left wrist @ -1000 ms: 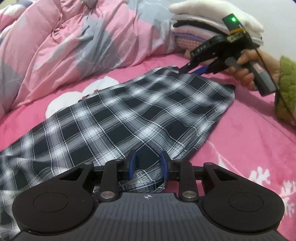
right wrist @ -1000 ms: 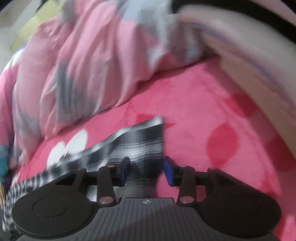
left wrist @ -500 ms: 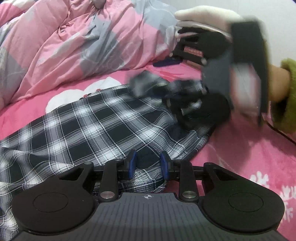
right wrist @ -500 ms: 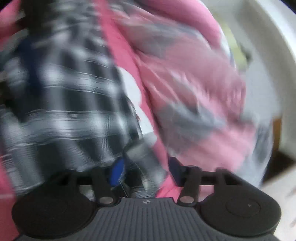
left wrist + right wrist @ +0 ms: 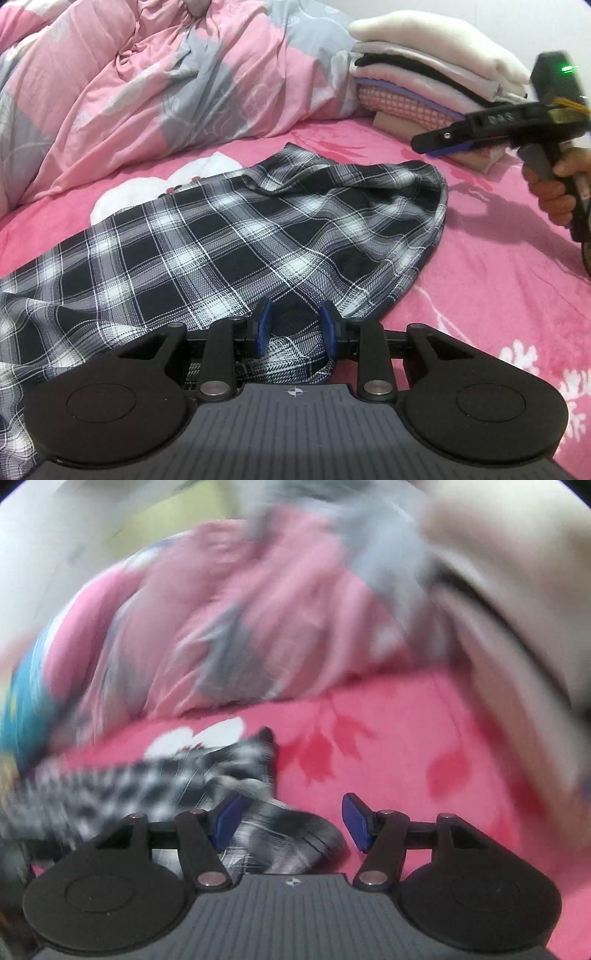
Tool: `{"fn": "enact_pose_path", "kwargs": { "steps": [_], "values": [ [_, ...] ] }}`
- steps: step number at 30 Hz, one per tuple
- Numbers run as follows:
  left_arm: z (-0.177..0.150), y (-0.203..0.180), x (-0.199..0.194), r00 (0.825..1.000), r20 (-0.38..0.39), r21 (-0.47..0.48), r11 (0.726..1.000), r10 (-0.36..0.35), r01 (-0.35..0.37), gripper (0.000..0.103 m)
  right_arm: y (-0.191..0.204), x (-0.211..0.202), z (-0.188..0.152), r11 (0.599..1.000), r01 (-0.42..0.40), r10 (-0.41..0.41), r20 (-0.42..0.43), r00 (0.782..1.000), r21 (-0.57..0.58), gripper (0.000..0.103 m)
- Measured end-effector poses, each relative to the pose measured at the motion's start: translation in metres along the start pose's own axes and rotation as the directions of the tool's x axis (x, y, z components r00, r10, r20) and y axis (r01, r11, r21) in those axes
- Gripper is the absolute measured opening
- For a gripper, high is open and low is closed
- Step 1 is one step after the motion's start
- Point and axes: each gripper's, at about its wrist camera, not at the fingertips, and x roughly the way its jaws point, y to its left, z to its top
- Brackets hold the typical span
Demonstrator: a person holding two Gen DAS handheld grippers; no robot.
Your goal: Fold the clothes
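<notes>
Here, a crumpled pink-and-grey duvet [image 5: 155, 85] fills the far left of a bed [image 5: 498, 280] covered in a pink floral sheet. In front of it lies a black-and-white plaid garment [image 5: 229, 240], spread flat across the sheet with its right end folded back and rumpled. At the near edge, the left gripper [image 5: 295, 328] has its jaws nearly closed on a fold of the plaid cloth, the blue pads pressing the fabric from both sides. Farther right, a stack of folded clothes [image 5: 432, 77] sits at the back of the bed. At the far right, a hand [image 5: 554, 188] holds the right gripper [image 5: 439, 146] above the sheet, apart from the garment. Its own blurred view shows the jaws opening, pads well apart, plaid cloth lying between and below them ungripped.
</notes>
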Motion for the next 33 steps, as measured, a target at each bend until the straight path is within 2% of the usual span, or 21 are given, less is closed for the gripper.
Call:
{"fn": "enact_pose_path", "kwargs": {
  "steps": [2, 4, 6, 7, 9, 12, 14, 15, 16, 19, 21, 22, 23, 24, 25, 26, 28, 29, 30, 31, 33],
  "values": [
    [0.001, 0.002, 0.0, 1.0, -0.002, -0.008, 1.0, -0.003, 0.003, 0.028, -0.014, 0.005, -0.005, 0.996, -0.046, 0.047, -0.017, 0.999, 0.074, 0.058],
    [0.004, 0.005, -0.002, 1.0, -0.009, -0.028, 1.0, -0.009, 0.009, 0.028, -0.021, 0.01, -0.012, 0.99, -0.077, 0.081, -0.031, 0.996, 0.119, 0.045],
    [0.011, 0.014, -0.007, 0.999, -0.008, -0.089, 0.996, -0.033, 0.032, 0.028, -0.015, 0.013, -0.019, 0.993, -0.083, 0.086, -0.035, 0.996, 0.088, 0.022],
    [0.017, 0.02, -0.008, 0.999, -0.001, -0.13, 0.99, -0.055, 0.054, 0.028, -0.009, 0.015, -0.023, 0.995, -0.074, 0.076, -0.032, 0.997, 0.063, 0.017],
    [0.031, 0.031, -0.007, 0.995, 0.013, -0.215, 0.972, -0.096, 0.097, 0.028, 0.001, 0.014, -0.028, 0.998, -0.065, 0.065, -0.001, 0.998, 0.017, 0.01],
    [0.058, 0.045, 0.008, 0.992, 0.015, -0.335, 0.934, -0.126, 0.123, 0.028, 0.03, 0.0, -0.034, 0.987, -0.045, 0.06, 0.091, 0.994, -0.157, 0.009],
    [0.072, 0.054, 0.026, 0.989, 0.025, -0.408, 0.902, -0.143, 0.141, 0.029, 0.057, -0.013, -0.045, 0.939, -0.042, 0.096, 0.142, 0.985, -0.341, 0.009],
    [0.079, 0.058, 0.037, 0.988, 0.026, -0.439, 0.886, -0.153, 0.149, 0.03, 0.071, -0.017, -0.054, 0.899, -0.029, 0.106, 0.152, 0.983, -0.437, 0.009],
    [0.085, 0.062, 0.049, 0.986, 0.024, -0.467, 0.87, -0.165, 0.157, 0.033, 0.086, -0.021, -0.063, 0.85, -0.014, 0.115, 0.161, 0.98, -0.527, 0.009],
    [0.096, 0.076, 0.083, 0.98, -0.012, -0.55, 0.82, -0.197, 0.158, 0.034, 0.115, -0.02, -0.091, 0.691, 0.05, 0.075, 0.14, 0.987, -0.721, 0.01],
    [0.099, 0.079, 0.095, 0.982, -0.038, -0.572, 0.809, -0.187, 0.132, 0.034, 0.128, -0.018, -0.107, 0.583, 0.054, 0.055, 0.106, 0.993, -0.81, 0.01],
    [0.1, 0.08, 0.099, 0.982, -0.051, -0.578, 0.808, -0.179, 0.117, 0.034, 0.13, -0.02, -0.111, 0.56, 0.031, 0.074, 0.087, 0.993, -0.828, 0.011],
    [0.101, 0.082, 0.104, 0.983, -0.064, -0.584, 0.806, -0.171, 0.103, 0.034, 0.128, -0.021, -0.109, 0.575, 0.032, 0.079, 0.094, 0.992, -0.818, 0.014],
    [0.101, 0.083, 0.106, 0.983, -0.068, -0.589, 0.802, -0.169, 0.097, 0.034, 0.126, -0.023, -0.107, 0.59, 0.033, 0.084, 0.102, 0.991, -0.807, 0.024],
    [0.101, 0.084, 0.107, 0.983, -0.066, -0.595, 0.798, -0.171, 0.099, 0.034, 0.119, -0.027, -0.099, 0.644, 0.048, 0.073, 0.123, 0.99, -0.764, 0.031],
    [0.1, 0.085, 0.107, 0.983, -0.061, -0.6, 0.793, -0.173, 0.102, 0.034, 0.105, -0.033, -0.086, 0.725, 0.05, 0.07, 0.147, 0.987, -0.687, 0.043],
    [0.099, 0.088, 0.106, 0.983, -0.052, -0.609, 0.786, -0.174, 0.107, 0.034, 0.076, -0.042, -0.06, 0.863, 0.032, 0.07, 0.181, 0.981, -0.504, 0.045],
    [0.097, 0.089, 0.107, 0.983, -0.051, -0.613, 0.783, -0.174, 0.107, 0.034, 0.058, -0.04, -0.047, 0.922, 0.015, 0.058, 0.176, 0.983, -0.387, 0.045],
    [0.096, 0.091, 0.107, 0.983, -0.049, -0.617, 0.78, -0.174, 0.108, 0.034, 0.041, -0.038, -0.034, 0.965, 0.0, 0.047, 0.17, 0.984, -0.263, 0.045],
    [0.095, 0.092, 0.107, 0.984, -0.047, -0.621, 0.777, -0.174, 0.108, 0.034, 0.023, -0.036, -0.021, 0.99, -0.015, 0.037, 0.162, 0.986, -0.137, 0.045],
    [0.093, 0.094, 0.108, 0.984, -0.042, -0.628, 0.77, -0.175, 0.11, 0.034, 0.007, -0.016, -0.012, 0.999, -0.042, 0.043, 0.09, 0.995, -0.021, 0.045]
  ]
}}
